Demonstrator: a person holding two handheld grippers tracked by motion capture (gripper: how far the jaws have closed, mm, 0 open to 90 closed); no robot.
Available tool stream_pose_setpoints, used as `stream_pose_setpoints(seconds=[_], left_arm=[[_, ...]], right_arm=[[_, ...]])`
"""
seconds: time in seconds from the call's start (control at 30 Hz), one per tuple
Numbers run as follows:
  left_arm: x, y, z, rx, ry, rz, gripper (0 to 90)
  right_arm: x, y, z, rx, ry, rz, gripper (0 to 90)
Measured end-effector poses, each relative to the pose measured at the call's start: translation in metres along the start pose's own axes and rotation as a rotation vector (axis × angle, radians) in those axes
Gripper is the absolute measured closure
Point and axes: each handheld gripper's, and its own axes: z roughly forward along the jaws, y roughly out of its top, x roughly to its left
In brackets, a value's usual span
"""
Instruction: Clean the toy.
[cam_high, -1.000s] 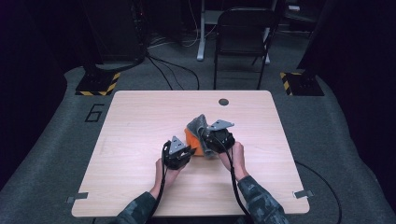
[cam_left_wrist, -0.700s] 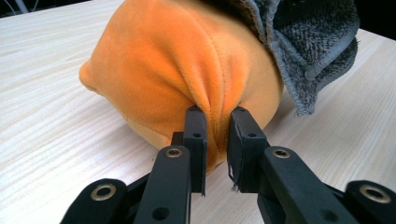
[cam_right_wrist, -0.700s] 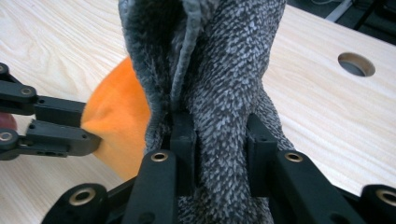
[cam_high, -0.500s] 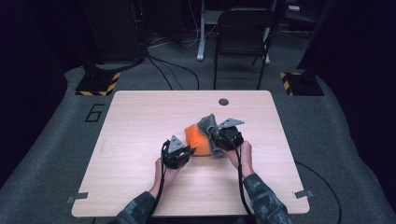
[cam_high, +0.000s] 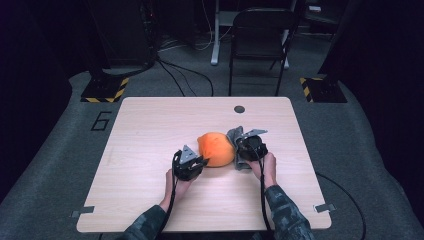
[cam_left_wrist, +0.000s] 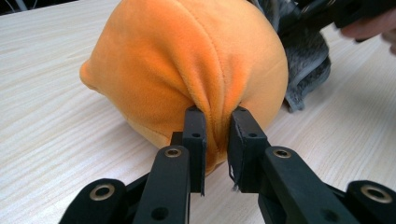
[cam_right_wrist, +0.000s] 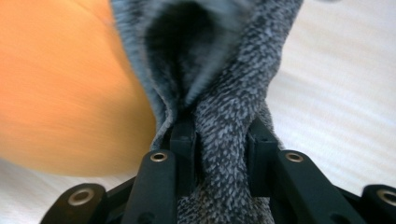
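An orange plush ball (cam_high: 216, 148) lies on the wooden table (cam_high: 150, 130) between my two grippers. My left gripper (cam_high: 201, 161) is at its near left side, shut on a pinched fold of the orange plush (cam_left_wrist: 187, 60); the jaws (cam_left_wrist: 217, 116) squeeze the fold tight. A grey knitted cover (cam_high: 235, 136) hangs off the ball's right side. My right gripper (cam_high: 240, 150) is shut on this grey cover (cam_right_wrist: 233, 70), with the bunched fabric clamped between its jaws (cam_right_wrist: 222, 126). The orange plush (cam_right_wrist: 60, 93) sits just to the left of it there.
A dark round grommet (cam_high: 239, 109) sits near the table's far edge. Behind the table stands a black chair (cam_high: 260, 30). Two yellow-and-black striped bases (cam_high: 105, 90) rest on the floor at the far corners. Bare tabletop lies to the left.
My right gripper has moved right and down with the grey cover, drawing it off the ball; more orange plush is bared and it now rests low. The left gripper held still.
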Motion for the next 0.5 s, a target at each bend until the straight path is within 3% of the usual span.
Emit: stream_pose_setpoints(seconds=[0.03,0.17,0.33,0.43,0.5], left_arm=[[0.000,0.000,0.000,-0.001,-0.003,-0.003,77.7],[0.001,0.000,0.000,0.000,-0.002,0.000,77.6],[0.001,0.000,0.000,-0.006,0.001,-0.002,77.4],[0.002,0.001,0.000,-0.006,0.005,0.004,77.3],[0.002,0.001,0.000,-0.006,0.003,-0.003,77.2]], right_arm=[[-0.001,-0.004,0.008,0.039,-0.016,-0.004,69.7],[-0.003,-0.006,0.018,0.077,-0.008,-0.001,69.4],[-0.001,-0.004,0.017,0.088,-0.026,-0.023,70.7],[-0.007,0.001,0.007,0.071,-0.031,0.002,72.0],[-0.009,0.008,-0.015,-0.004,-0.017,0.019,72.2]])
